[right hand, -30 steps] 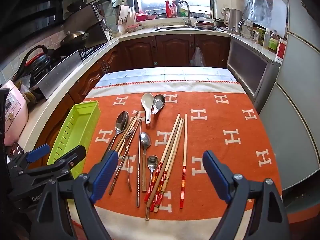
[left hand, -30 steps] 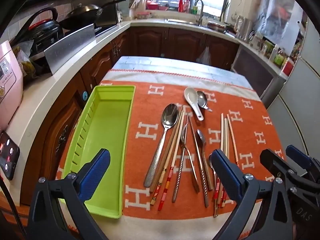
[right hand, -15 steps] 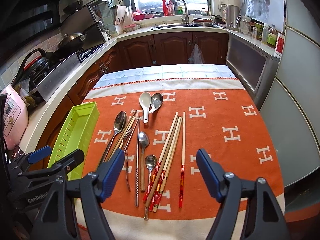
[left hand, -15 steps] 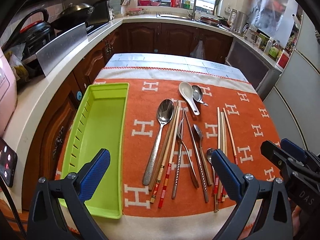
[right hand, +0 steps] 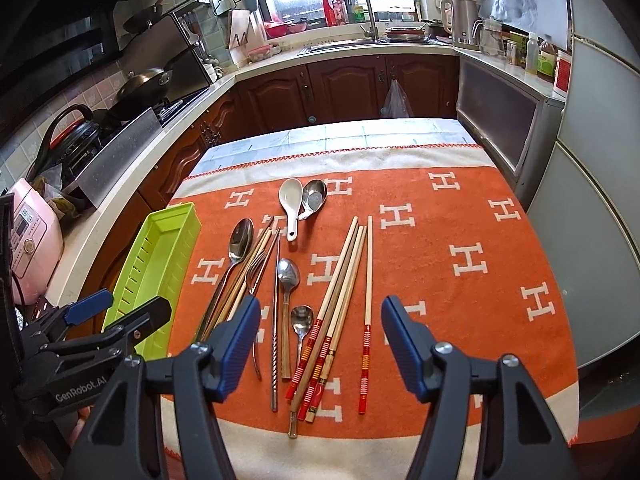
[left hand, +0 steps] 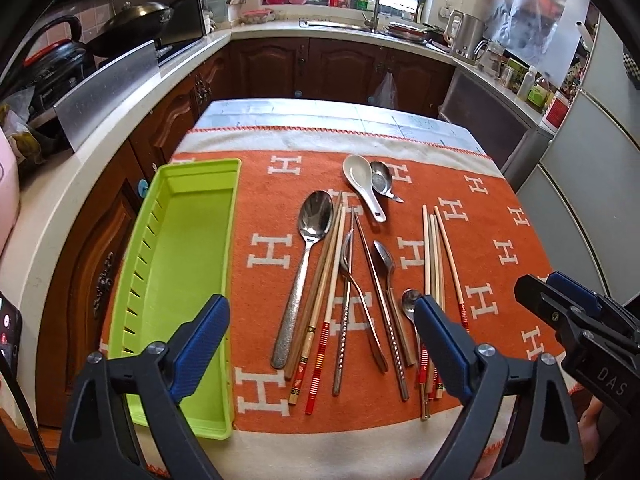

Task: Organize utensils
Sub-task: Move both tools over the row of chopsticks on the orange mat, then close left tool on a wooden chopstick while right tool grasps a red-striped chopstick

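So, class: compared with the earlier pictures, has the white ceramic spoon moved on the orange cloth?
No. The white ceramic spoon lies beside the small metal spoon and the same white H mark as before; only the cameras shifted.

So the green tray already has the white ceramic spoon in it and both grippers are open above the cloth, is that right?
Not quite. The green tray holds nothing; the white ceramic spoon lies on the orange cloth, as the left wrist view shows. Both the left gripper and the right gripper are open.
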Tool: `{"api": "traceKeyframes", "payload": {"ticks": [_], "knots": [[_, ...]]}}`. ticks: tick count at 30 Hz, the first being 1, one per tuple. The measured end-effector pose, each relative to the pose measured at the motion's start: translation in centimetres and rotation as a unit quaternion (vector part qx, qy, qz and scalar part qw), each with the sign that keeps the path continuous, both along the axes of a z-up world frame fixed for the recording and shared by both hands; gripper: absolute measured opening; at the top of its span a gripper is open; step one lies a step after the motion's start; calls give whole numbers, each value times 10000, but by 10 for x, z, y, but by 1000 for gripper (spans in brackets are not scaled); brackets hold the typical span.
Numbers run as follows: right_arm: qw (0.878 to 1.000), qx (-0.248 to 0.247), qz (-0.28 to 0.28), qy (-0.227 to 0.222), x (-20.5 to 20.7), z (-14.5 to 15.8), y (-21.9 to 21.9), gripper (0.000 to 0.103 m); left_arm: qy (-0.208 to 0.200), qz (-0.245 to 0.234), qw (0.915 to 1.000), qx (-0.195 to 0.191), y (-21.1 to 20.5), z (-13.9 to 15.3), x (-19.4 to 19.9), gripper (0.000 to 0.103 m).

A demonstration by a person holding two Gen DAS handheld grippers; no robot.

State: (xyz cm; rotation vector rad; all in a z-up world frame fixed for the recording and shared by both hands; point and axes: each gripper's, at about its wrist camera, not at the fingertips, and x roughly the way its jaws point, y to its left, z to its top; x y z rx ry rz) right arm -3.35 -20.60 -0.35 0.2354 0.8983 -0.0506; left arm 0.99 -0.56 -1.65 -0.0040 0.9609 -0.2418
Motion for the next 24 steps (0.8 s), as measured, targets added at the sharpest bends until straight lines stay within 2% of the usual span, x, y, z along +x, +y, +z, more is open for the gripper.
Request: {"api": "traceKeyframes", "payload": {"ticks": [3, 5, 7, 9, 12, 13, 16, 22, 24], "knots": [[10000, 64, -18, 54, 2, -3, -6, 53, 148, -77, 9998, -109, -2, -5, 3, 77], [9999, 101, -55, 68, 3, -4, -11, 52, 250, -110, 9995, -142, -3, -9, 5, 69], [9998, 154, -96, 75, 5, -6, -17, 49, 350, -144, 9992, -154, -5, -14, 9, 57], [9995, 223, -131, 156, 7, -10, -23, 44, 523, -175, 9982, -238, -6, -20, 12, 52], [9985, 370, -165, 376, 13, -23, -32, 35, 752, -271, 9962, -350, -12, -30, 17, 33], [9981, 394, -169, 433, 14, -27, -35, 34, 799, -308, 9957, -362, -15, -33, 18, 30], [9973, 350, -189, 611, 18, -41, -39, 33, 838, -425, 9950, -338, -25, -40, 19, 24], [9960, 299, -75, 838, 25, -65, -39, 32, 957, -658, 9923, -430, -45, -52, 26, 24], [9958, 234, -5, 886, 30, -72, -37, 27, 977, -714, 9918, -420, -50, -55, 28, 24]]}}
